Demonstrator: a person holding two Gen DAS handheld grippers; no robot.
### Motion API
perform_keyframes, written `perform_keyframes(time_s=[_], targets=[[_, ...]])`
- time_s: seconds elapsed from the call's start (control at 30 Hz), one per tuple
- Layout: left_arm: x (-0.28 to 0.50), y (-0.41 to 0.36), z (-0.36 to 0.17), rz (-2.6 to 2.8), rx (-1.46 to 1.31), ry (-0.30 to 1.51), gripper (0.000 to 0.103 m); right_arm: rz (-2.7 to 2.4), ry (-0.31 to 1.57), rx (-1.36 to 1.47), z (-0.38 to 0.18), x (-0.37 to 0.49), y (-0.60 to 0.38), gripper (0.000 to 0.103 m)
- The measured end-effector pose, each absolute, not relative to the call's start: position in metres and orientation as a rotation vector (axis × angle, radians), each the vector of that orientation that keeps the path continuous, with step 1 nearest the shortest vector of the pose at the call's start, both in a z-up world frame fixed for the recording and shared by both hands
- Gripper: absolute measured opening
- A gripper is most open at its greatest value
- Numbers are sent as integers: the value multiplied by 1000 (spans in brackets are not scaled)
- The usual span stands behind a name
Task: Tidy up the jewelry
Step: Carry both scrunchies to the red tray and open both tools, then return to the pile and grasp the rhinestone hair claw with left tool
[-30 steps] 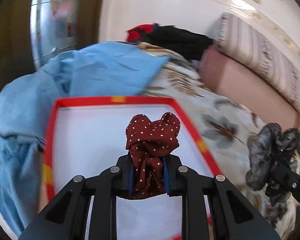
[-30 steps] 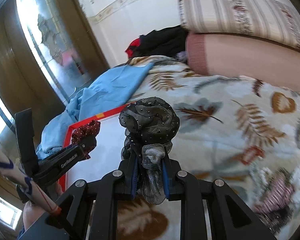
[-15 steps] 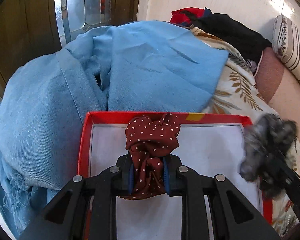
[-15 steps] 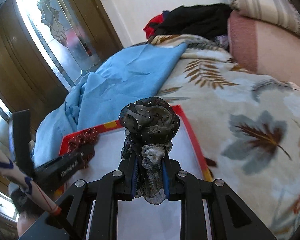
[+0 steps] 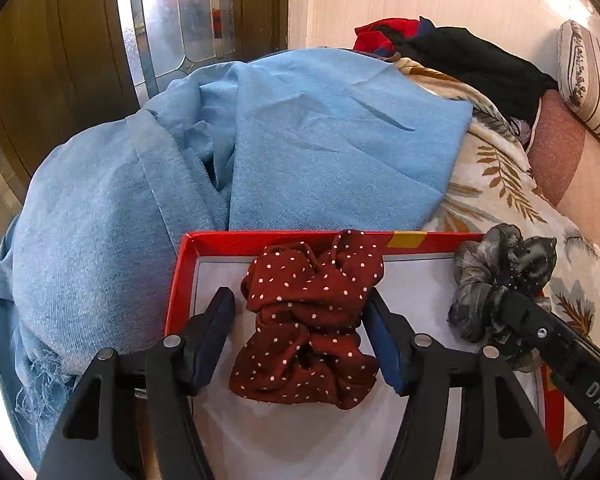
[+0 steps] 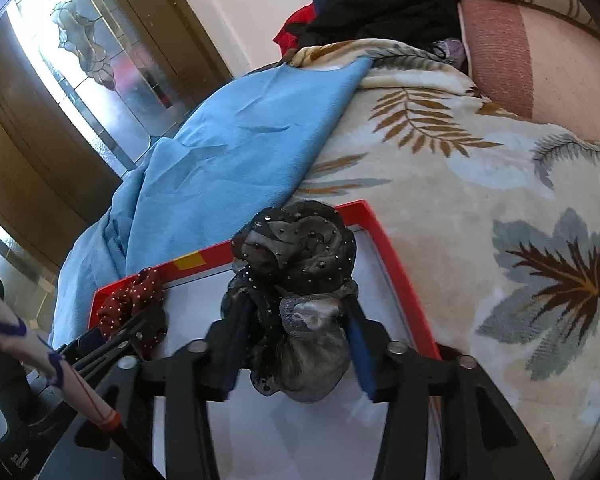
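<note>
A dark red polka-dot scrunchie (image 5: 308, 320) lies in the red-rimmed white tray (image 5: 180, 280), between the wide-open fingers of my left gripper (image 5: 304, 336). A grey-black beaded scrunchie (image 6: 300, 280) sits between the spread fingers of my right gripper (image 6: 296, 344), over the tray's far right part (image 6: 400, 280). The jaws stand apart from it on both sides. The grey scrunchie also shows in the left wrist view (image 5: 496, 280), and the red scrunchie in the right wrist view (image 6: 132, 300).
A blue cloth (image 5: 220, 160) is heaped just beyond and left of the tray. The tray rests on a leaf-patterned bedspread (image 6: 500, 184). Dark and red clothes (image 5: 460, 56) and pillows (image 6: 520, 48) lie at the back. A wooden door with glass (image 5: 100, 60) stands left.
Both grippers have opened: the red scrunchie and the grey scrunchie were clamped half a second ago and now sit loose between spread fingers. Both grippers came down closer over the tray.
</note>
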State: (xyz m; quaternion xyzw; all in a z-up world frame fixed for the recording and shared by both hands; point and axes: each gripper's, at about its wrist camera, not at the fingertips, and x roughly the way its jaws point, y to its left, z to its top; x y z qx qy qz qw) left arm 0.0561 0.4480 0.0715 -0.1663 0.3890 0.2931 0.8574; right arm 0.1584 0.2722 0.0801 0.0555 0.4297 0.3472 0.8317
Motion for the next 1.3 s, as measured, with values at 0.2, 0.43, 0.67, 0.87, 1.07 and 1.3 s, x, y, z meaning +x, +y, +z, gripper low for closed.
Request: perform_keyframes(time_s=[0.2,0.43,0.67,0.87,1.07,1.3], targets=[[48,443,79,619,-338,774,73,721,866,121,95,149,253,72],[37,447,86,632,-337,757,74,646,776,25,93,121,242,75],[34,440,88,598,-319,760,74,604,705,-106,94,91,236,75],[23,412,94,515,-288,753,74,577,723,-109,90,61,212,75],[5,375,108,401,-265,703,74,546,725,29,99,33,168,75],[-30,336,123,328,-286,632,75,553,704,166,128,-2,114,75]])
